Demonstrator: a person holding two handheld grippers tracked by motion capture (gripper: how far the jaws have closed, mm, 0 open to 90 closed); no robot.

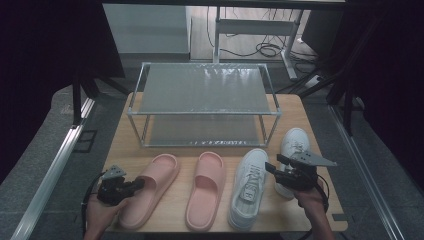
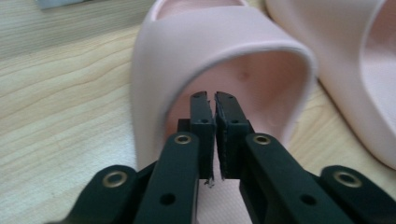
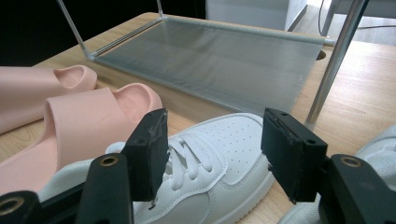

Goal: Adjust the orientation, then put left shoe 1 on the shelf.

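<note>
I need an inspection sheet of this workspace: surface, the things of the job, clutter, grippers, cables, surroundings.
Surface: wooden table, pale grain, bare along its front edge.
Job's things: left pink slipper and right pink slipper side by side; left white sneaker and right white sneaker beside them; two-tier metal shoe rack behind, both shelves bare.
Clutter: nothing seen.
Grippers: left gripper reaches into the left pink slipper's strap opening, jaws almost together, nothing between them; right gripper open above the left white sneaker, not touching it.
Cables: black cable loops from the left gripper; cables on the floor behind.
Surroundings: grey carpet, desk legs behind.
</note>
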